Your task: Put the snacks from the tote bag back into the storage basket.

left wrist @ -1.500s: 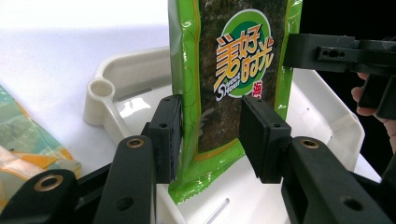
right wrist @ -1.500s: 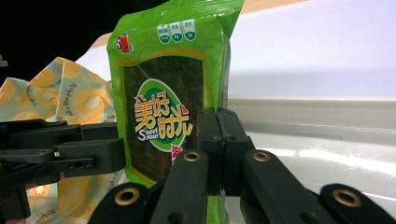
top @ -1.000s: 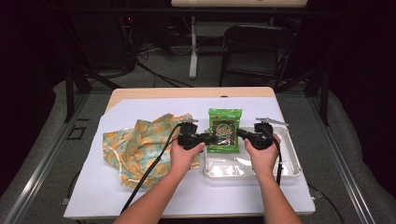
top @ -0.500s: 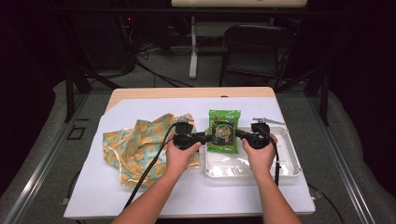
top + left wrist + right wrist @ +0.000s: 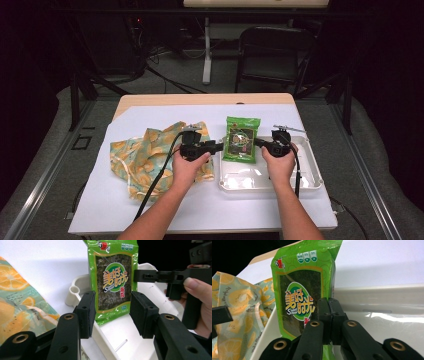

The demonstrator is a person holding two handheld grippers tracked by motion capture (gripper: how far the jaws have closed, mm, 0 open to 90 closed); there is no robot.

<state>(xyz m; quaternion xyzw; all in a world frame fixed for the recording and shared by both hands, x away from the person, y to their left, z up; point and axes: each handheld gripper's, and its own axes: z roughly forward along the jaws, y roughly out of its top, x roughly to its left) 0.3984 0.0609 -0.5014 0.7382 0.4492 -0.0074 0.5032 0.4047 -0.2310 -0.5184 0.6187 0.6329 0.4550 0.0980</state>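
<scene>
Green glossy seaweed packet [image 5: 242, 138]: flat pouch, upright at the far left of the white plastic tray [image 5: 310, 180], lifted slightly since the earlier frame. Right claw [image 5: 329, 312] clamped on its edge. Left claw [image 5: 112, 312] agape, pads clear of the packet. Crumpled citrus-print cloth [image 5: 145, 155] lies left on the table [image 5: 200, 210].

"sweet" on green seaweed packet [image 5: 303, 290]

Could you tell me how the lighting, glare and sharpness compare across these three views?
High view: the table is brightly lit, the room behind nearly black, detail soft. Left gripper view: the packet is sharp, the near pads slightly blurred. Right gripper view: glare streaks the tray; the cloth looks soft.
</scene>
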